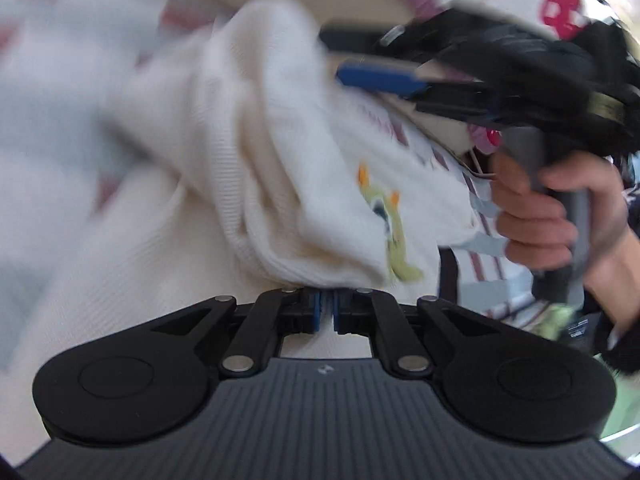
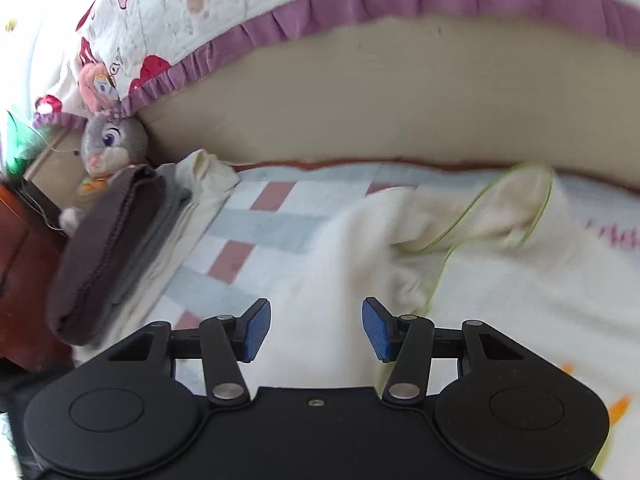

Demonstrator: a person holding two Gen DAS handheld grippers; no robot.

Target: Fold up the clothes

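Observation:
A cream knit top with a green and orange cartoon print lies bunched on the checked bedspread. My left gripper is shut on a fold of this top and lifts it. My right gripper is open and empty, hovering just above the same cream top, whose green-trimmed neckline shows ahead. The right gripper also shows in the left wrist view, held by a hand, above the top's far side.
A stack of folded clothes, brown on grey on cream, sits at the left on the bedspread. A grey bunny plush leans behind it. A beige headboard and a quilt with purple trim lie beyond.

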